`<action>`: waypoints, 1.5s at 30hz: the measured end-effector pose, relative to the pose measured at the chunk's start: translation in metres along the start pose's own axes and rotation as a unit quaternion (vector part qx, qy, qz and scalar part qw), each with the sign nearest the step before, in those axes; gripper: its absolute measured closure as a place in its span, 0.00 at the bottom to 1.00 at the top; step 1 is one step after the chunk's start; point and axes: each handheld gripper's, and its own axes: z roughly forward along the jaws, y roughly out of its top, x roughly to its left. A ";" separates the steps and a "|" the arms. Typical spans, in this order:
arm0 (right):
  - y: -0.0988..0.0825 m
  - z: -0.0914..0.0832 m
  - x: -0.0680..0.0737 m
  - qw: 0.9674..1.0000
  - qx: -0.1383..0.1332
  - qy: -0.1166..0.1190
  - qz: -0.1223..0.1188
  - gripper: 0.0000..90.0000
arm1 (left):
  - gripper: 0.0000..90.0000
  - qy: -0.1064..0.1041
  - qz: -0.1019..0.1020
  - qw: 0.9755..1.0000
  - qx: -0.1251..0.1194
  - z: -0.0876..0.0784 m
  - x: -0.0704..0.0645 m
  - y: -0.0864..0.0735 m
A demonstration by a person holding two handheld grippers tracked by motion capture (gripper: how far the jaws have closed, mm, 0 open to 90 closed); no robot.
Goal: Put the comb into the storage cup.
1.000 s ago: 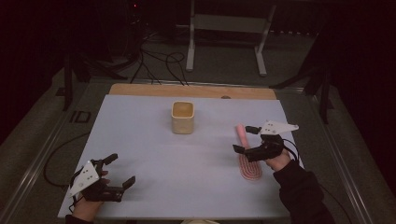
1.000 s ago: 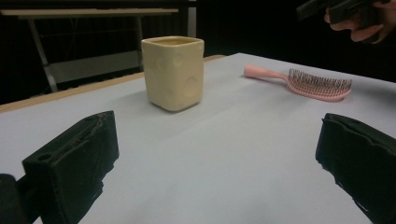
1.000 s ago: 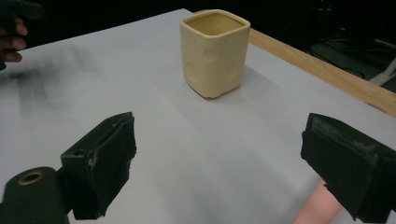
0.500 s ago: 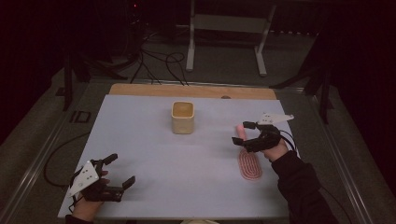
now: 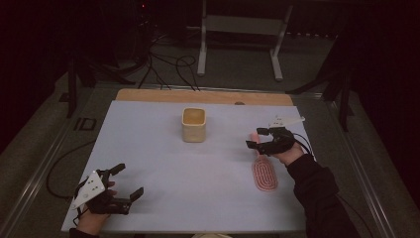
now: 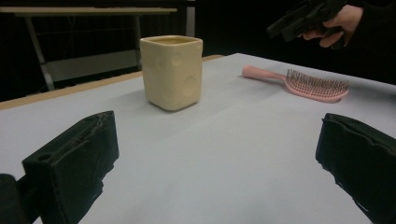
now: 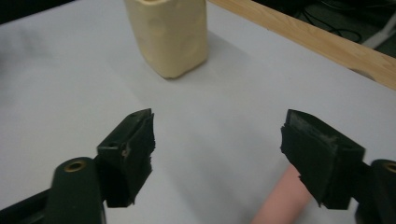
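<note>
Hairbrush (image 5: 264, 171) lies pink on the counter (image 5: 163, 168), right of the cream cup (image 5: 193, 124). My right fingers (image 5: 257, 138) hover over its handle tip, have just been closing, yet grip nothing. Left fingers (image 5: 128, 182) wait wide open, well apart, bare counter between.

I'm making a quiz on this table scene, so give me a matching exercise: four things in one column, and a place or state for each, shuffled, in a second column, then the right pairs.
Things:
1. cup
2. hairbrush
3. left gripper
4. right gripper

Places or states:
A. lies flat, pink, bristles up
B. open above the brush's handle end, its jaws just closing
C. stands upright mid-table, cream
D. open at the table's near left corner, nothing between its jaws

Pairs: 1-C, 2-A, 3-D, 4-B
</note>
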 end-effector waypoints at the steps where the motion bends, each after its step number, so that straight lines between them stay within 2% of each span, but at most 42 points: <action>1: 0.000 0.001 -0.001 1.000 0.002 0.000 -0.002 0.31 | 0.01 0.000 0.000 1.000 0.000 0.000 0.000 0.000; 5: -0.002 0.006 -0.005 1.000 0.021 0.002 -0.001 0.41 | 0.01 -0.001 0.000 1.000 0.000 0.000 0.000 0.000; 9: -0.004 0.011 -0.009 0.999 0.038 0.015 -0.001 0.51 | 0.01 0.000 0.000 1.000 0.000 0.000 0.000 0.000; 12: -0.005 0.016 -0.010 0.998 0.058 0.016 -0.018 0.61 | 0.01 0.000 0.000 1.000 0.000 0.000 0.001 0.000; 14: -0.005 0.019 -0.010 0.997 0.075 0.012 -0.034 0.63 | 0.01 -0.001 0.000 1.000 0.000 0.000 0.001 0.000; 19: -0.004 0.026 -0.010 0.995 0.094 0.013 -0.040 0.71 | 0.01 -0.001 -0.001 1.000 0.000 0.000 0.001 0.000; 22: -0.004 0.031 -0.009 0.993 0.111 0.005 -0.051 0.78 | 0.01 -0.001 -0.002 1.000 -0.002 0.000 0.001 0.000; 25: -0.003 0.034 -0.009 0.992 0.115 -0.003 -0.052 0.83 | 0.01 -0.003 -0.001 1.000 -0.003 0.000 0.001 0.000; 29: -0.005 0.042 -0.010 0.988 0.138 -0.023 -0.066 0.99 | 0.01 -0.004 -0.001 1.000 -0.002 0.000 0.001 0.000; 33: -0.006 0.046 -0.013 0.986 0.151 -0.029 -0.068 1.00 | 0.01 -0.005 -0.004 1.000 -0.006 -0.001 0.001 0.000; 35: -0.007 0.048 -0.015 0.986 0.153 -0.029 -0.063 1.00 | 0.01 -0.004 -0.002 1.000 -0.006 -0.001 0.001 0.000; 45: -0.013 0.061 -0.020 0.979 0.188 -0.044 -0.071 1.00 | 0.01 -0.004 -0.002 1.000 -0.004 0.000 0.001 -0.001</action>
